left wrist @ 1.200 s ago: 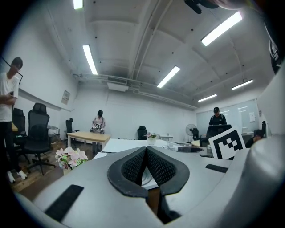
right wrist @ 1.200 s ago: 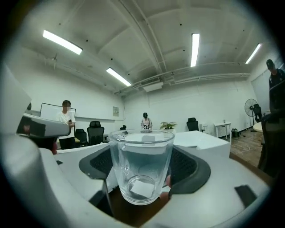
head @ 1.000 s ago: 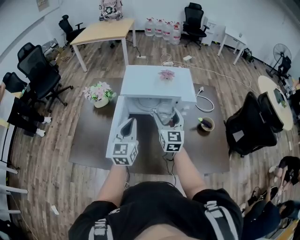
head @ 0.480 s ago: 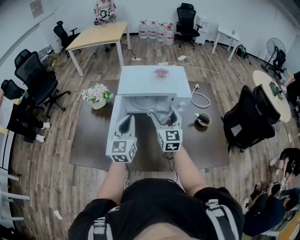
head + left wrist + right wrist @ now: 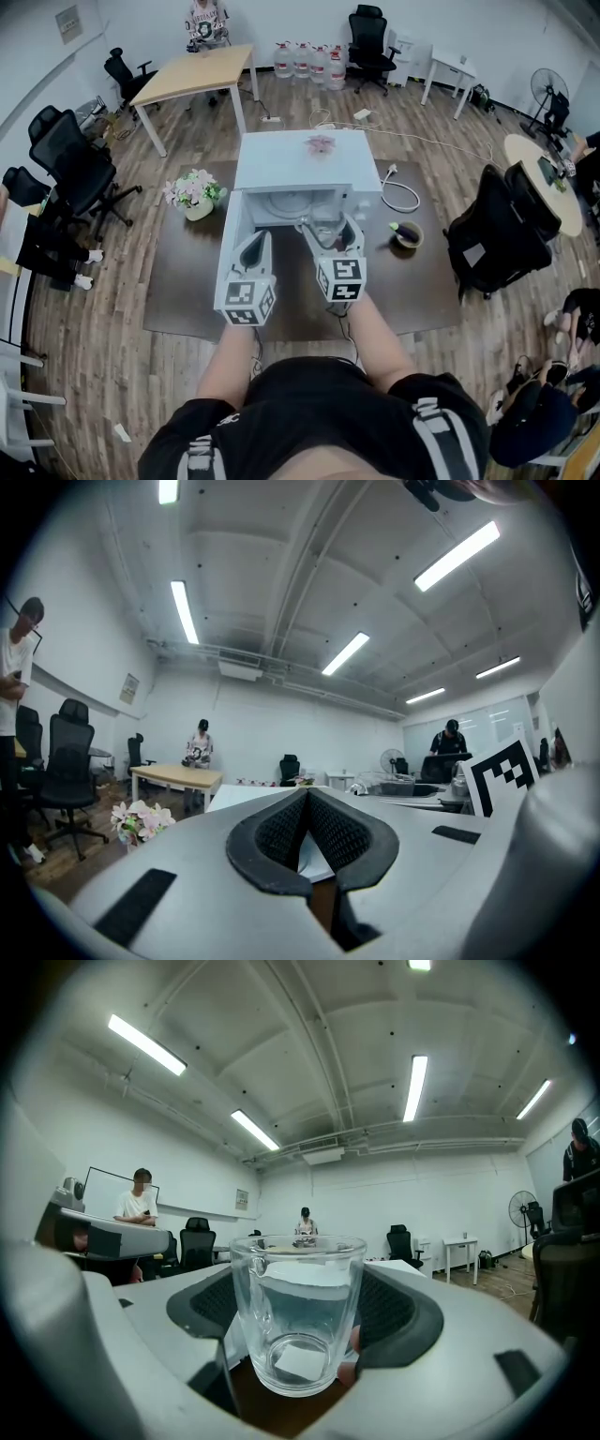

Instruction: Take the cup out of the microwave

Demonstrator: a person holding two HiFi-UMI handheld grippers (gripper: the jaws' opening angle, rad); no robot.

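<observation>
Cup [image 5: 298, 1321]: clear glass, upright, empty, thick round base, smooth walls. Pinched between dark textured pads of right gripper [image 5: 300, 1340], at open front of white boxy microwave [image 5: 300, 164], over middle of table [image 5: 187, 281]. Head view shows cup as faint glint; right gripper view shows it sharp. Left gripper [image 5: 307, 832] jaws pressed together, nothing between.

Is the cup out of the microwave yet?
Nearly. Done: the microwave's door is open, and the right gripper's fingers are clamped on the cup. In hand: the cup hangs just outside the opening, above the table. Left: setting it down. The left gripper is shut, empty.
</observation>
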